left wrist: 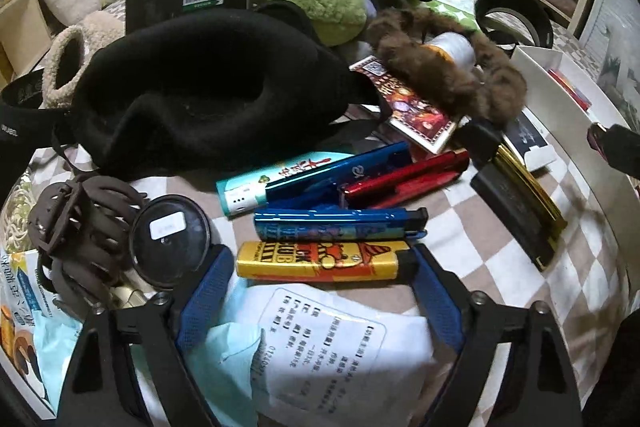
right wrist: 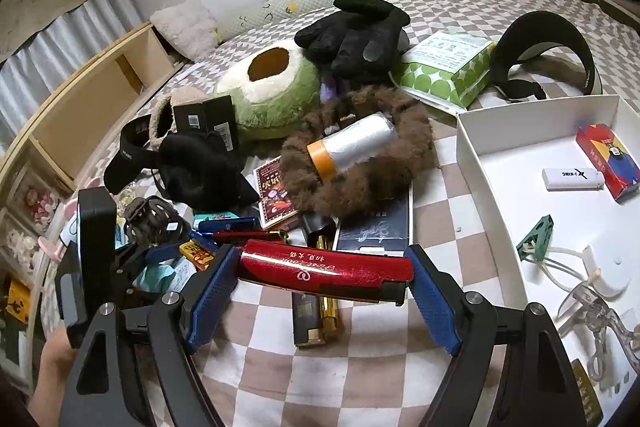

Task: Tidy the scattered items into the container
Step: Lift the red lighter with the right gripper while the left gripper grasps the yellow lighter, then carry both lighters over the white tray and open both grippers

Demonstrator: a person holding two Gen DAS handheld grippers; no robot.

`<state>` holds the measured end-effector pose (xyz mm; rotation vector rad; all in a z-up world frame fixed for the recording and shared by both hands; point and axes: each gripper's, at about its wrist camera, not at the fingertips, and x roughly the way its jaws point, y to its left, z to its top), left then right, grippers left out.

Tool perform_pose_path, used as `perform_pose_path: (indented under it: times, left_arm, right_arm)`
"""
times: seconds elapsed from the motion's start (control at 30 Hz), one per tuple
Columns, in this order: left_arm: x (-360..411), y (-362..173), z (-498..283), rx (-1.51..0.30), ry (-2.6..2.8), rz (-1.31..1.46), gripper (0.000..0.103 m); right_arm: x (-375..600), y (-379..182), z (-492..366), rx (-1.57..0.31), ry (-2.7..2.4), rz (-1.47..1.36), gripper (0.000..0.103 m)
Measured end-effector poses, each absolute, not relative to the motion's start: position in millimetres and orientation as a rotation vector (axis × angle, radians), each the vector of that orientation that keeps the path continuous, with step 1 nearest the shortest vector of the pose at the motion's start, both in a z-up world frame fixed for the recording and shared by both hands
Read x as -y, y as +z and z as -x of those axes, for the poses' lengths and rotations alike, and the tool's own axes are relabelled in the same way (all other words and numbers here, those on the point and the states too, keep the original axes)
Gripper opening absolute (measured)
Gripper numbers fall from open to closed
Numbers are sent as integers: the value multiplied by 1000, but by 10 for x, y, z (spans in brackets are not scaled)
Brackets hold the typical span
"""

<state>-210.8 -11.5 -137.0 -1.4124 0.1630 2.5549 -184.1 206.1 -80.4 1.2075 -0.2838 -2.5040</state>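
Observation:
My left gripper (left wrist: 322, 267) is closed end to end on a yellow lighter (left wrist: 320, 261), low over the checkered bedspread; a blue lighter (left wrist: 340, 225) lies just beyond it. My right gripper (right wrist: 322, 271) is shut on a red lighter (right wrist: 326, 267), held above the bedspread. The white container tray (right wrist: 500, 163) lies to the right and holds a white lighter (right wrist: 574, 179), a red box (right wrist: 608, 157), a green clip (right wrist: 536, 237) and clear tools. The left gripper also shows in the right wrist view (right wrist: 168, 255).
A black hat (left wrist: 200, 87), a brown claw clip (left wrist: 76, 223), a round black lid (left wrist: 170, 241), a fuzzy brown scrunchie (right wrist: 360, 163), a silver roll (right wrist: 352, 143), a green plush (right wrist: 272, 91), black gloves (right wrist: 356, 35), a visor (right wrist: 548, 55) and a black-and-gold case (right wrist: 316, 315) crowd the bed.

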Motion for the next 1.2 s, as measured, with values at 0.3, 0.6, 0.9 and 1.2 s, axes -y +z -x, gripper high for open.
perform_pose_path:
  times: [0.3, 0.6, 0.9, 1.2]
  left_arm:
    - [107, -1250, 1926, -174, 2611, 1351, 80]
    - [162, -989, 1554, 5, 2691, 1239, 80]
    - [-89, -593, 1439, 77, 2743, 1034, 81]
    - [-483, -261, 1366, 89, 2704, 871, 81]
  right_arm:
    - [-2063, -829, 1834, 285, -2498, -1221, 84]
    - [-2025, -744, 1757, 280, -2507, -1178, 84]
    - [-2302, -443, 1628, 344, -2612, -1042, 84]
    - [-2790, 3, 1464, 458, -2766, -828, 84]
